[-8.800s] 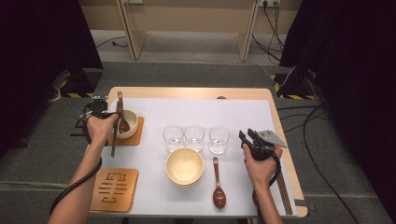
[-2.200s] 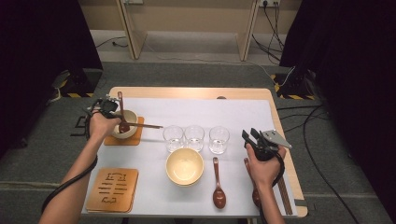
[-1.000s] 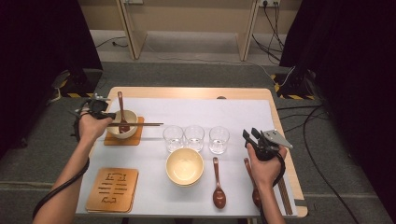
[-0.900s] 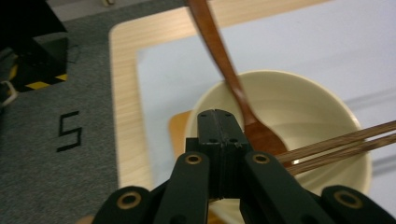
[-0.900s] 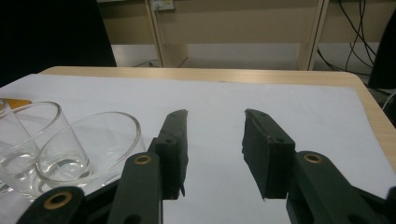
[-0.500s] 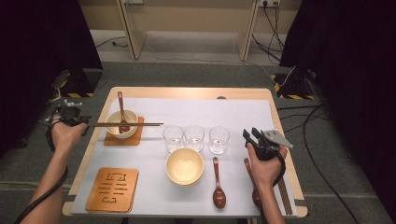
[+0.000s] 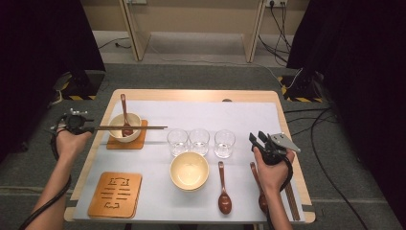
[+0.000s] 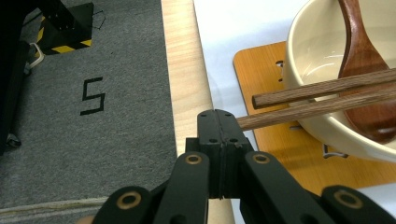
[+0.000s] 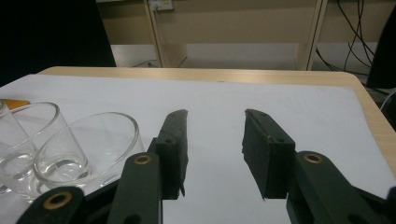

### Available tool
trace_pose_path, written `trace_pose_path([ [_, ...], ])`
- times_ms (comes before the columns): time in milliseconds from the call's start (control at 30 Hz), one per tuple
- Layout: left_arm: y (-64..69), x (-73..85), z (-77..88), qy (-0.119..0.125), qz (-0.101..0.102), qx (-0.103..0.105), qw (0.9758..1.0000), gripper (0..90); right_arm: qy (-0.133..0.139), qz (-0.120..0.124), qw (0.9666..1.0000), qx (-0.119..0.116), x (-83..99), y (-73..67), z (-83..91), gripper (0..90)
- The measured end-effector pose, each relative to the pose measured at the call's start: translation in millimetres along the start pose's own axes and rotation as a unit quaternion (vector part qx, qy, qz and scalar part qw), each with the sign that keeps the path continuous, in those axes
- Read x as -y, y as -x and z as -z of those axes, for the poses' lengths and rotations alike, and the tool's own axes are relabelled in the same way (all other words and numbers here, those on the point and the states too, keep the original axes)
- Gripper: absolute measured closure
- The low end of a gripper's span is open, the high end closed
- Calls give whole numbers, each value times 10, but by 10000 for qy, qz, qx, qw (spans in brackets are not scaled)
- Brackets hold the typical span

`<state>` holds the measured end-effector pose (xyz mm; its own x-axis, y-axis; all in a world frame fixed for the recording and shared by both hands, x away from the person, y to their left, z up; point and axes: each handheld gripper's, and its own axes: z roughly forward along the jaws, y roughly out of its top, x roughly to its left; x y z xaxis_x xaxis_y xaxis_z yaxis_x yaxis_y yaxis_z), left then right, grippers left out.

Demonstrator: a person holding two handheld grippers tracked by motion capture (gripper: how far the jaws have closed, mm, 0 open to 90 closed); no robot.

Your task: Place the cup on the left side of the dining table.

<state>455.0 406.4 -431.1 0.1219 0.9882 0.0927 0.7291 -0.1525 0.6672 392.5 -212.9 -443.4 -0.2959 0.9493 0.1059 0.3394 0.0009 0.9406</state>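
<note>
A pair of wooden chopsticks (image 7: 131, 128) lies level across a cream bowl (image 7: 116, 123) that holds a wooden spoon (image 7: 124, 110) and stands on an orange coaster (image 7: 115, 143). My left gripper (image 7: 87, 127) is shut just off the table's left edge, level with the chopsticks. In the left gripper view its tips (image 8: 218, 114) are pressed together with nothing between them, and the near end of one chopstick (image 8: 299, 109) lies against their right side. My right gripper (image 7: 257, 138) stands open over the white mat at the right, and nothing is between its jaws (image 9: 215, 114).
Three glasses (image 7: 199, 141) stand in a row mid-table, two of them (image 9: 86, 144) left of the right jaws. An empty cream bowl (image 7: 189, 170), a spoon (image 7: 224, 189), a second spoon (image 7: 261, 199), spare chopsticks (image 7: 293, 203) and a cut-pattern wooden trivet (image 7: 115, 194) lie along the front.
My left hand has moved left, away from the bowl to the table's left edge. The chopsticks stay across the bowl. The right hand has not moved.
</note>
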Motion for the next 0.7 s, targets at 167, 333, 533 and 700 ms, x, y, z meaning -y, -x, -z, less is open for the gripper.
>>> trace_pose_path([
  [167, 35, 1, -3, 0, -30, 27, 10000, 893, 0, 5, 10000, -1, 0, 2, 0, 603],
  [333, 82, -10, 6, 27, -73, 58, 10000, 893, 0, 6, 10000, 2, 0, 1, -1, 603],
  [533, 99, -25, 8, 38, -89, 99, 9999, 892, 11, -2, 10000, -2, -2, 5, 2, 603],
  [700, 99, -20, 6, 30, -51, 96, 9999, 886, 15, -12, 10000, 3, -7, 6, 9, 603],
])
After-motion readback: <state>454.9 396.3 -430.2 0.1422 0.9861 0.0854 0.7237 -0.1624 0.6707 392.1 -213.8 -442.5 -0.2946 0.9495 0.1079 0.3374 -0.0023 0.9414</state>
